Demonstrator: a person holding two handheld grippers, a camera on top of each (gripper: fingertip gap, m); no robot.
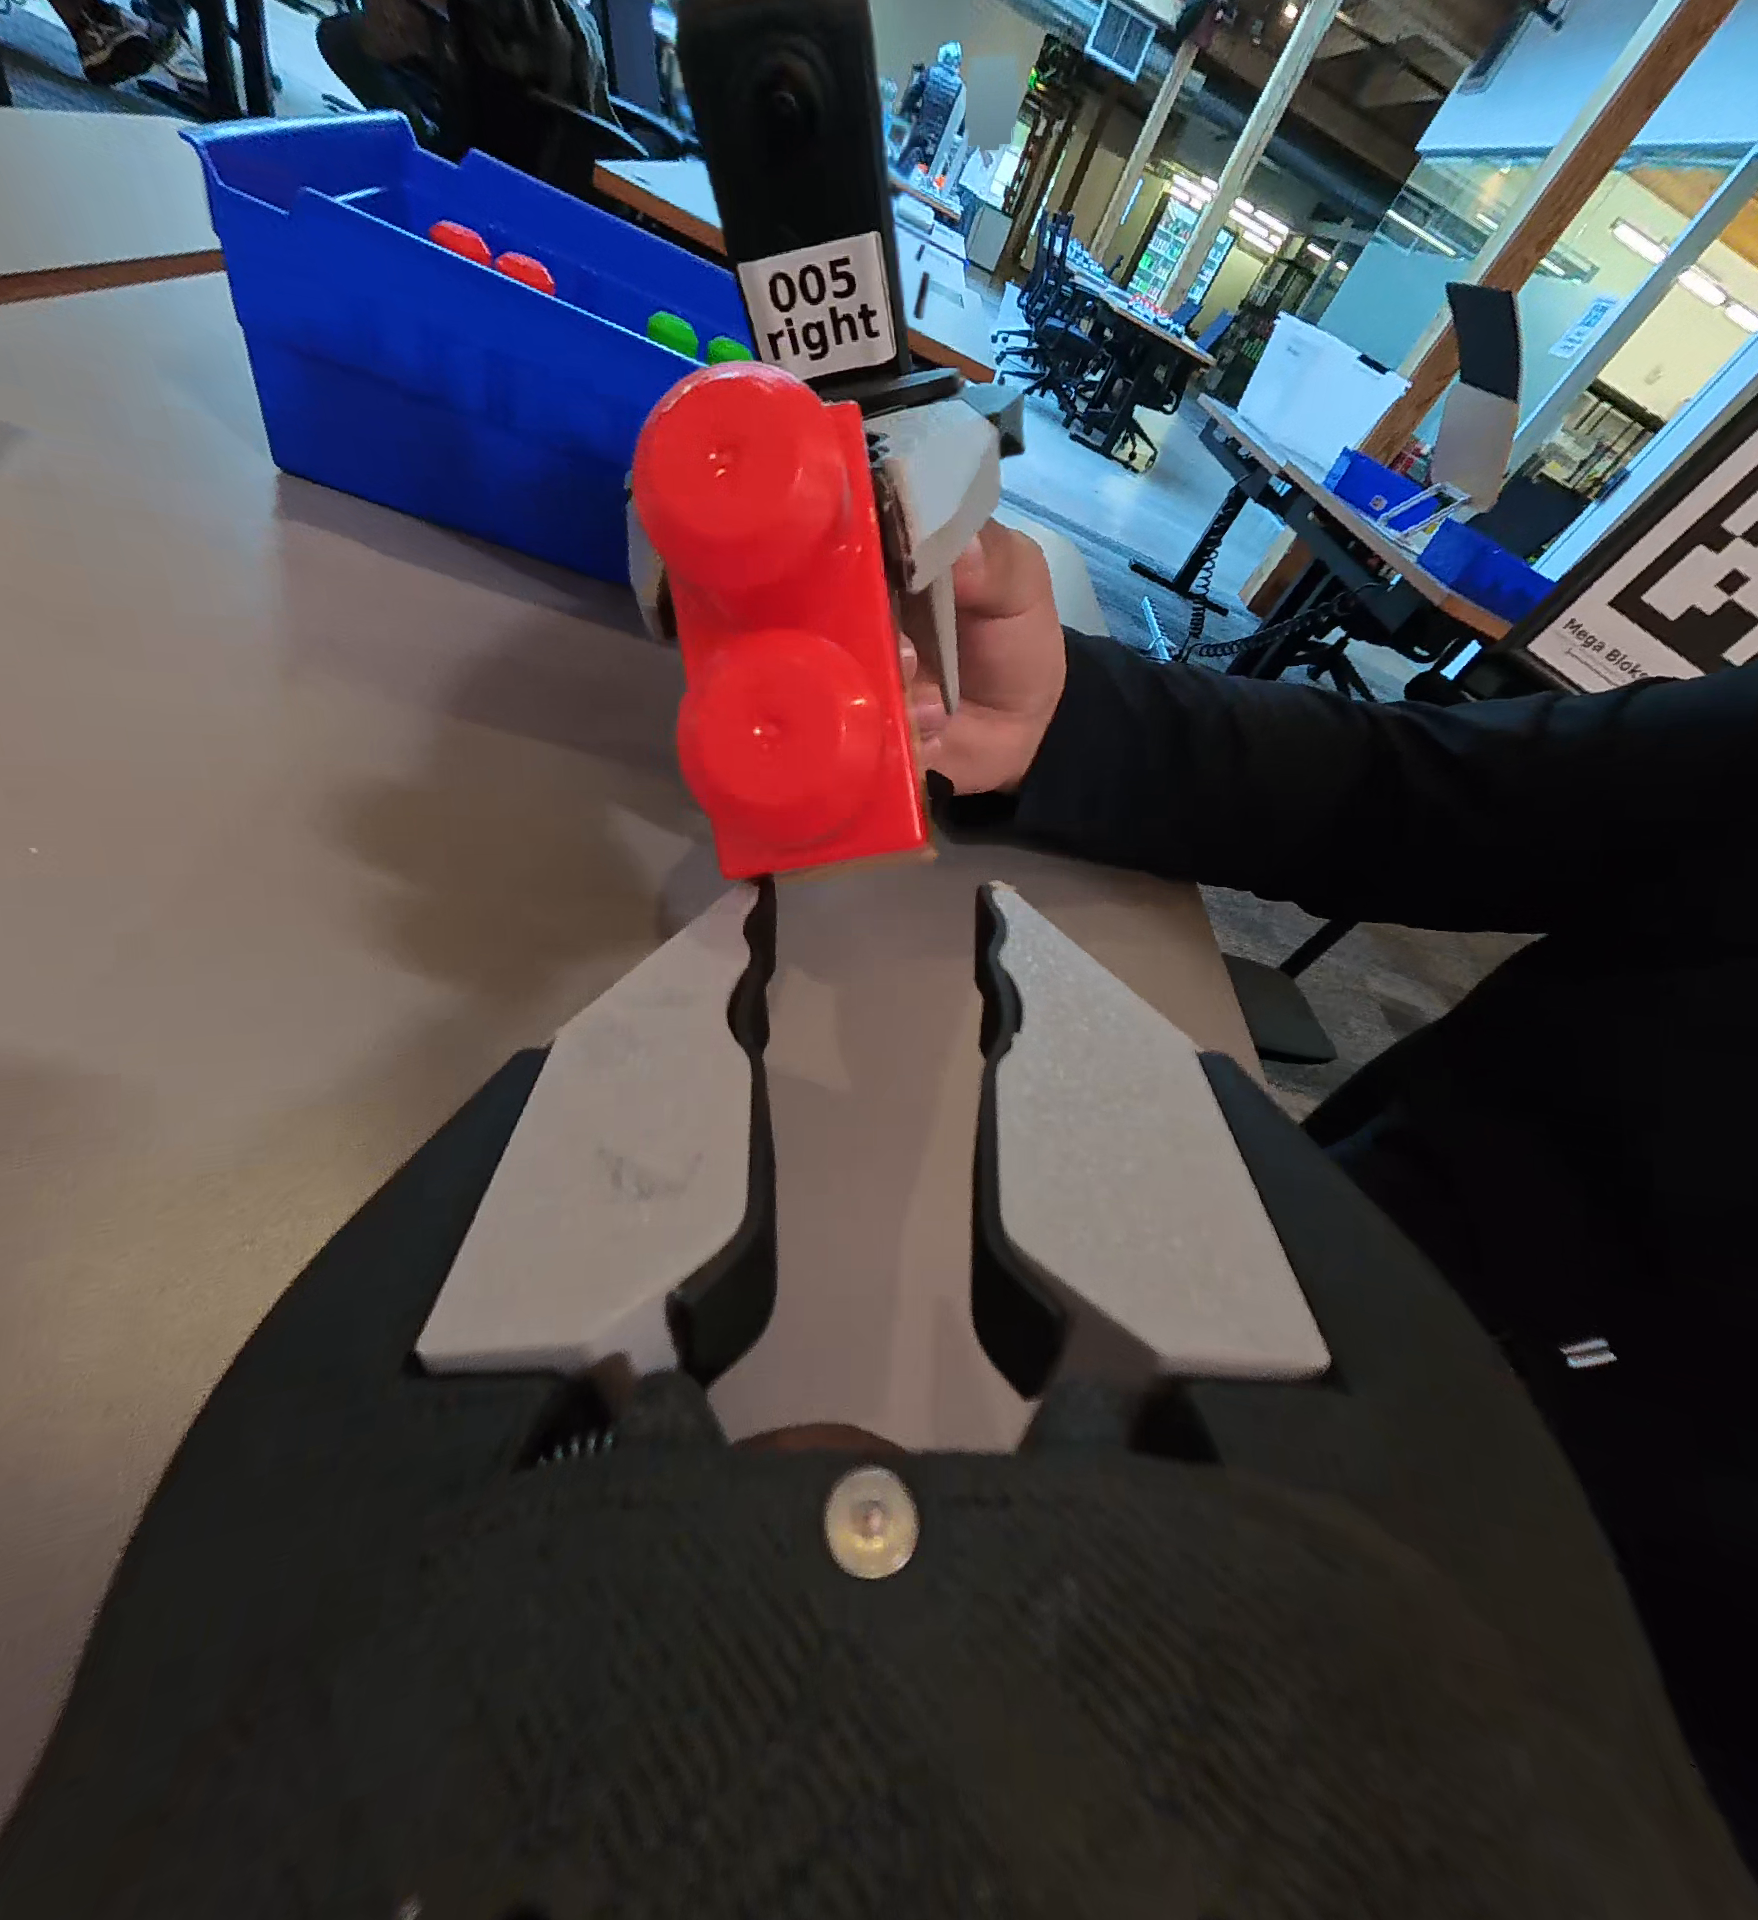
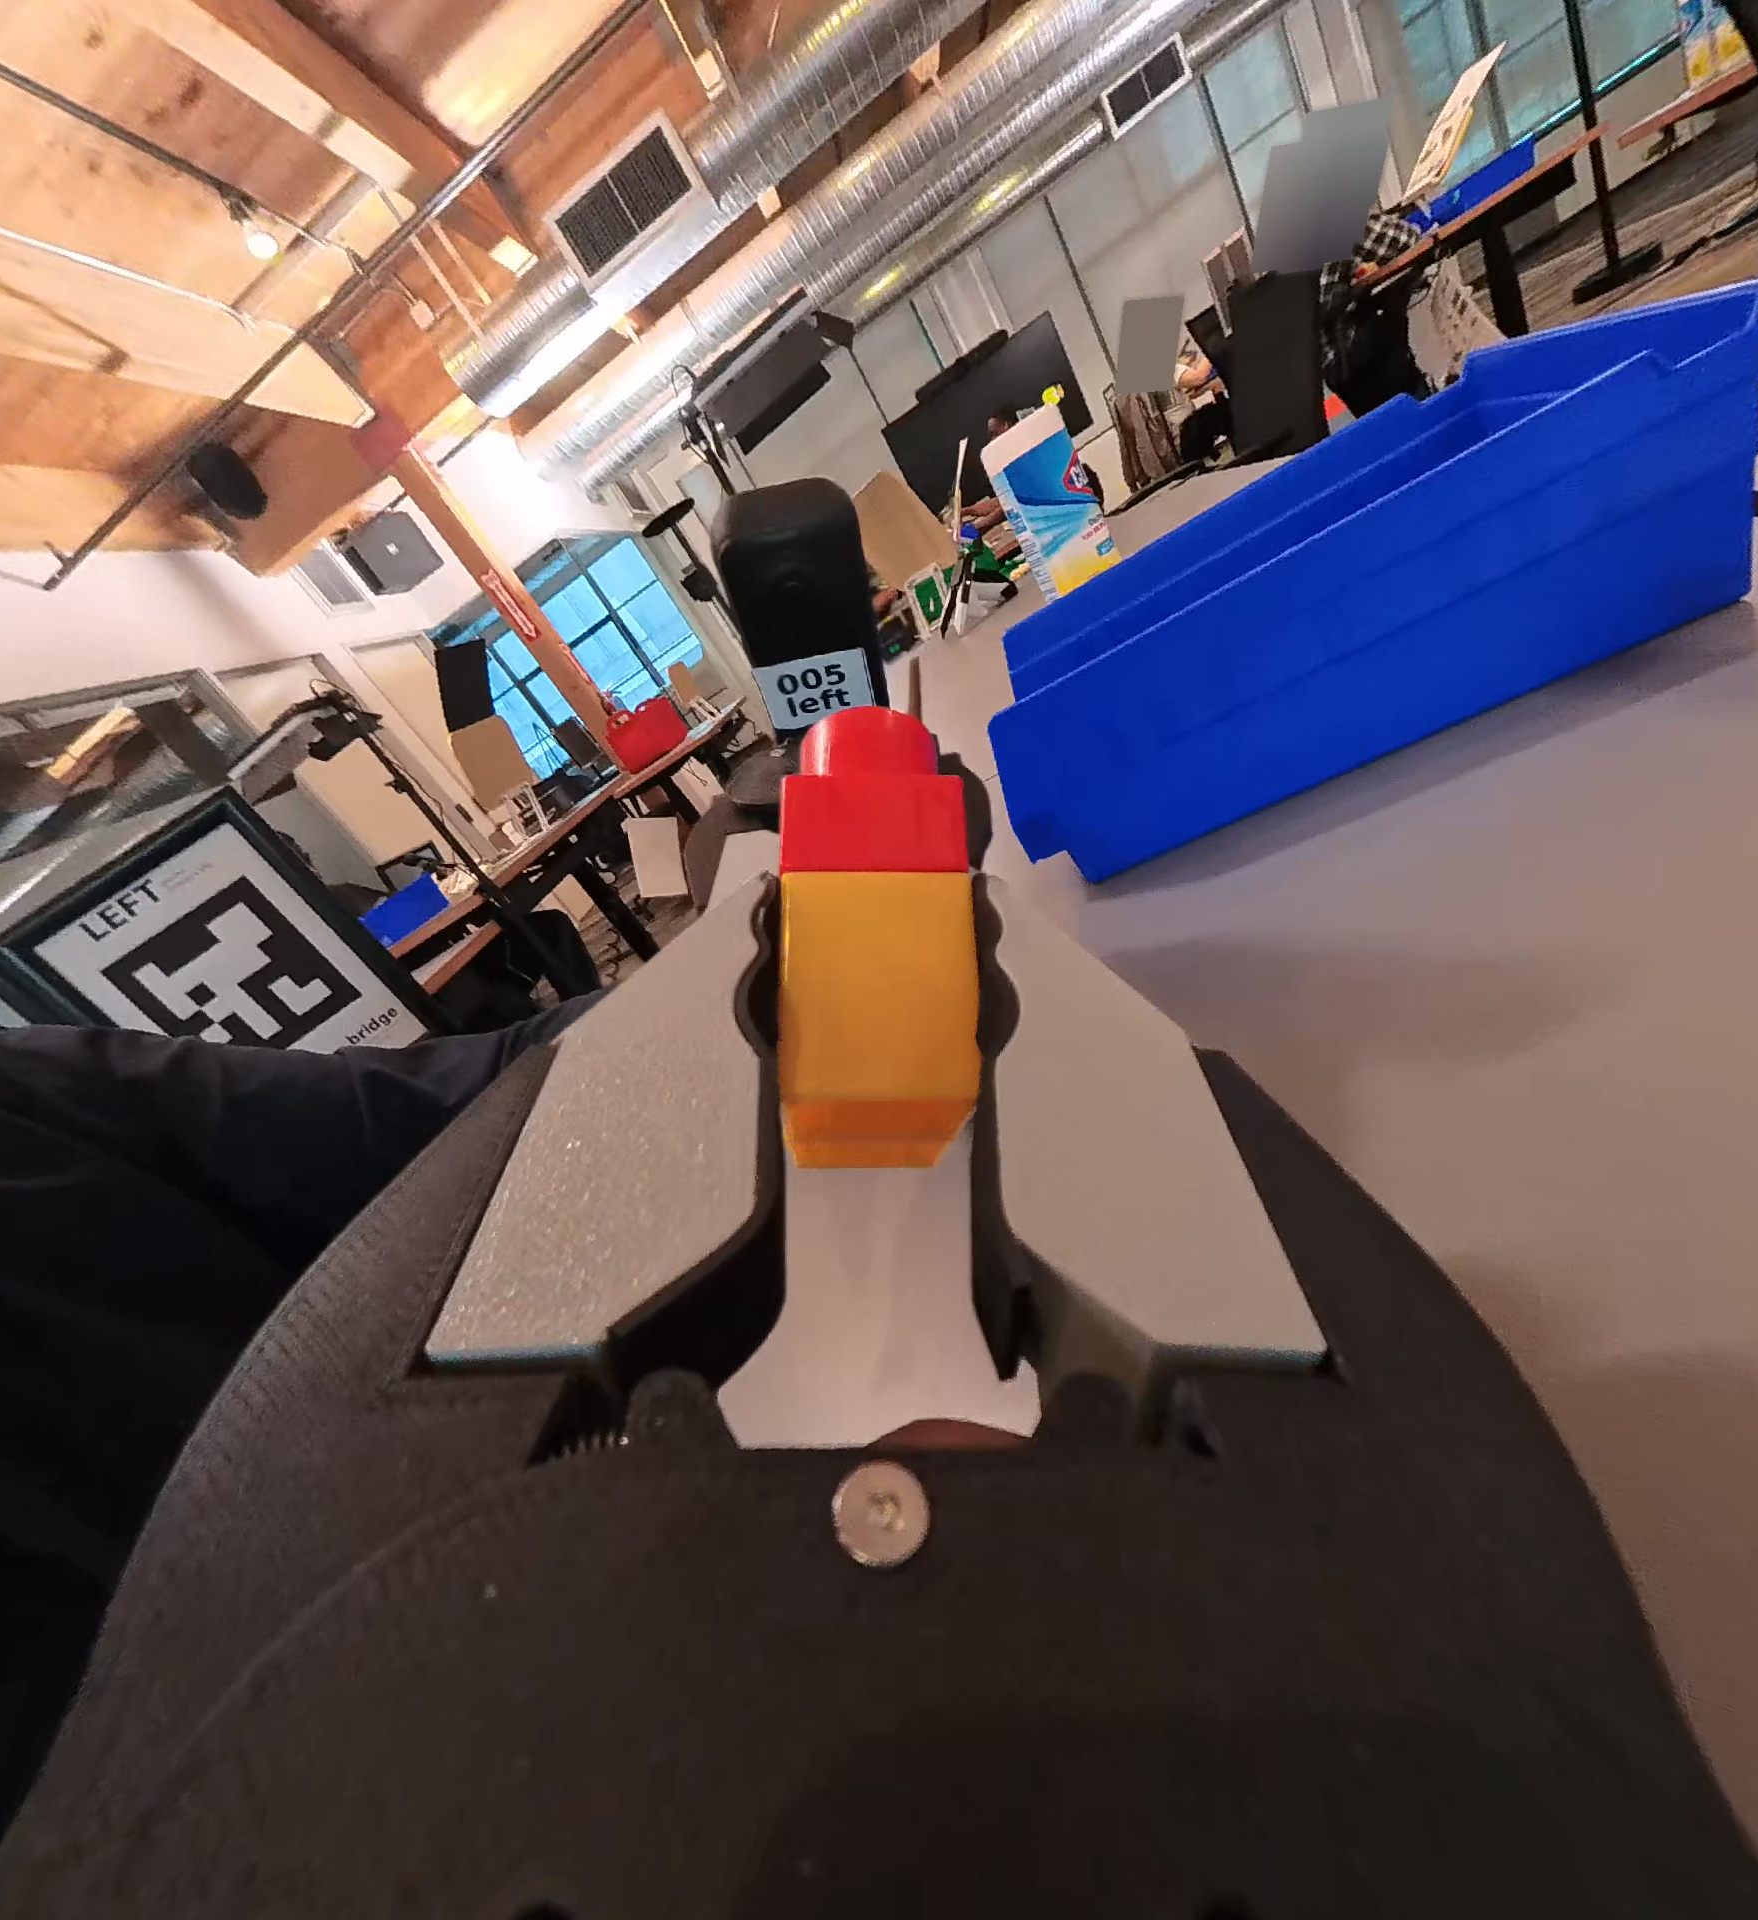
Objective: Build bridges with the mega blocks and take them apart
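Red two-stud block (image 1: 802,665) seated on a yellow block (image 2: 875,1013), glossy plastic, the pair held off the grey worktop (image 1: 179,779). Right gripper (image 2: 875,914) clamped on the yellow block's sides. Left gripper (image 1: 875,904), fingers apart and holding nothing, tips just beside the red block's lower end. Blue bin (image 1: 459,384) behind on the worktop, holding red studs (image 1: 490,255) and green studs (image 1: 693,338). Hand (image 1: 989,665) and dark sleeve (image 1: 1426,779) behind the pair.
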